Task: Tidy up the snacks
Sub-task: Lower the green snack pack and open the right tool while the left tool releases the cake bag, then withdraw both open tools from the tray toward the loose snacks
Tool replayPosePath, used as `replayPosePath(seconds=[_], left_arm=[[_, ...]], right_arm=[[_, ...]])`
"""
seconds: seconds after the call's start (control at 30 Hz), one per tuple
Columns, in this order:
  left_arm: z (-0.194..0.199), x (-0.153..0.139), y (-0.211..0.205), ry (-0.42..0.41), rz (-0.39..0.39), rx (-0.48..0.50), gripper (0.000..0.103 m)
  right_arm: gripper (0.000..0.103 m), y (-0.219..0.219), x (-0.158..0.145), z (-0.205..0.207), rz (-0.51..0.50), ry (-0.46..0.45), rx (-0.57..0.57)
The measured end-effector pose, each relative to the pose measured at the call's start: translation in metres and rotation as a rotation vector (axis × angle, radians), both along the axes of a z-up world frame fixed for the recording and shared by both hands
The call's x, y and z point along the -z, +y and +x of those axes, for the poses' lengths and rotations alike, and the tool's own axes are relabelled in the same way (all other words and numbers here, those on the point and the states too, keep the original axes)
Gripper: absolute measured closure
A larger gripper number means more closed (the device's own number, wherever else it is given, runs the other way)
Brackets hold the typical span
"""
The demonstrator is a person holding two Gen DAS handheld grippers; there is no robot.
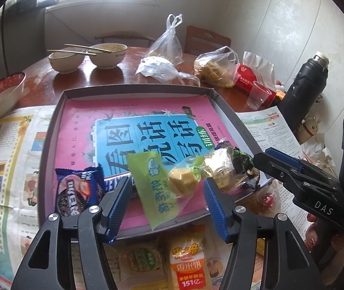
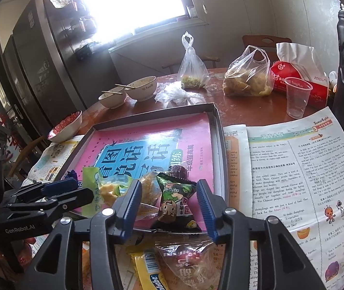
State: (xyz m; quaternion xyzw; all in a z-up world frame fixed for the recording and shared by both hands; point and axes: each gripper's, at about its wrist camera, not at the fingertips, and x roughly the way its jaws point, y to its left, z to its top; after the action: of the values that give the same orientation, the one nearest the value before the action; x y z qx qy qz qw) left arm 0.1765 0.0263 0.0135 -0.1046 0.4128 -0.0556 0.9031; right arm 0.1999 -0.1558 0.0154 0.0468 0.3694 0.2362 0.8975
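A shallow grey tray [image 1: 133,89] lined with a pink book holds the snacks near its front edge. A green packet with a yellow cake [image 1: 157,183] lies between the fingers of my left gripper [image 1: 167,207], which is open, its pads clear of it. A blue Oreo pack [image 1: 75,191] sits to its left, a clear-wrapped pastry [image 1: 218,166] to its right. My right gripper [image 2: 168,207] is open around a dark green packet [image 2: 174,200] in the same tray [image 2: 152,114]. Each gripper shows in the other's view: right gripper [image 1: 266,157], left gripper [image 2: 80,191].
Loose packets lie on newspaper in front of the tray: rice crackers [image 1: 189,263], a reddish bag [image 2: 191,263]. Behind the tray stand bowls with chopsticks [image 1: 106,55], plastic bags [image 2: 247,79], a clear cup [image 2: 297,96], a red tissue pack [image 2: 290,72] and a black flask [image 1: 302,91].
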Motion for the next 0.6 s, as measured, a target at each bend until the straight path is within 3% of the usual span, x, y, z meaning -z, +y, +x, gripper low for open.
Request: replayPosePath(seconds=[0.53,0.57,0.6], left_arm=[[-0.019,-0.010,0.016,-0.022,-0.008,-0.030,0.039],[-0.020,-0.011,0.016,-0.022,-0.008,-0.034,0.038],[-0.021,-0.011,0.017,-0.024,-0.008,-0.035,0.030]], right_arm=[[0.052,0.000,-0.009,-0.007,0.021,-0.016,-0.021],[0.049,0.001,-0.010,-0.008,0.027,-0.016,-0.025],[0.047,0.001,-0.011,-0.008,0.030,-0.019,-0.028]])
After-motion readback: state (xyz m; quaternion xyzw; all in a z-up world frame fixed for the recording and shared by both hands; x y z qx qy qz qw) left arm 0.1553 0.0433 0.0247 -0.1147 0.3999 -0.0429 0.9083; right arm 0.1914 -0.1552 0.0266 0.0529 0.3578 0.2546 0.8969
